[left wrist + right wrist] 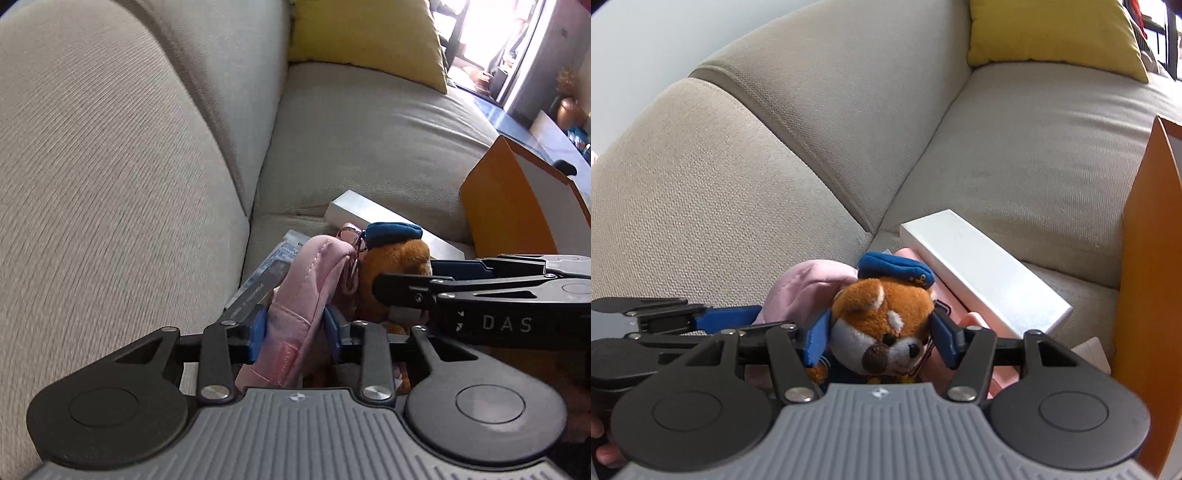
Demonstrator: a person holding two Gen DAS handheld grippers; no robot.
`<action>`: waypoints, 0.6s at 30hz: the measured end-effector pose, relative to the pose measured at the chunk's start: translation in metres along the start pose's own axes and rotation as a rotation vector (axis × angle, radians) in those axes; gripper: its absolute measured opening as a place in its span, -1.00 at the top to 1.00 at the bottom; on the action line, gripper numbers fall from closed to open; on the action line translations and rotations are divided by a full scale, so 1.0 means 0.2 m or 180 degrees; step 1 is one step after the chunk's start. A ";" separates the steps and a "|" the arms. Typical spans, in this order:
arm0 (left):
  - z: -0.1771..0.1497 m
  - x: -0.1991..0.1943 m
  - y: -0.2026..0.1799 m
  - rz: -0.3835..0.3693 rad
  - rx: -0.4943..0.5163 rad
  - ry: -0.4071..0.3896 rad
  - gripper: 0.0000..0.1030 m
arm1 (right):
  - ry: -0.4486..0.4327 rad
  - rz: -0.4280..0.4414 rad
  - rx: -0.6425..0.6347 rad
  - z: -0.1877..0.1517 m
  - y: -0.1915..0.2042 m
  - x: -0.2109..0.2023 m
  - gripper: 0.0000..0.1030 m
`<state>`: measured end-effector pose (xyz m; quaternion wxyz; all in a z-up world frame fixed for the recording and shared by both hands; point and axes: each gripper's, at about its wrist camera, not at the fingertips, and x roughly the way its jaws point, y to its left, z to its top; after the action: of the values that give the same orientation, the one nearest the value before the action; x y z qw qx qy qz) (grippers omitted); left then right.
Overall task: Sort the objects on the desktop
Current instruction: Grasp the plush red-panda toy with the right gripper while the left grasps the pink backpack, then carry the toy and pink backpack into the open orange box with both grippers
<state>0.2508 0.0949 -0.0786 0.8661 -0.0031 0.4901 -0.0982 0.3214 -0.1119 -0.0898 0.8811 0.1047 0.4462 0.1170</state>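
Note:
A pink fabric pouch (306, 280) lies on the beige sofa. My left gripper (295, 328) is shut on the pink pouch, its blue pads pressed on both sides. A brown plush bear with a blue cap (886, 321) sits beside the pouch; it also shows in the left wrist view (395, 258). My right gripper (879, 339) is shut on the plush bear's head, pads against both cheeks. The right gripper shows side-on in the left wrist view (399, 295), and the left gripper in the right wrist view (713, 317). The pouch also shows in the right wrist view (805, 288).
A long white box (982, 273) lies on the sofa seat (1034, 166) behind the toys. An orange open box (517, 206) stands at the right. A printed packet (266, 277) lies under the pouch. A yellow cushion (365, 37) rests at the back.

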 end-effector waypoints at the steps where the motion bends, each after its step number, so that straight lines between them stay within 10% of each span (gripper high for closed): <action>1: -0.01 -0.02 -0.01 0.0002 0.0005 0.0003 0.26 | -0.0012 0.0002 -0.0022 0.00 0.00 0.01 -0.11; 18: -0.19 -0.39 -0.12 0.0246 -0.0334 -0.0751 0.49 | -0.0595 0.0403 -0.0256 -0.09 0.01 -0.56 -0.01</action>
<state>0.1758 0.0880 -0.0302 0.9195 -0.0411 0.3891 -0.0378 0.2412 -0.1421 -0.0139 0.9131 0.1077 0.3496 0.1799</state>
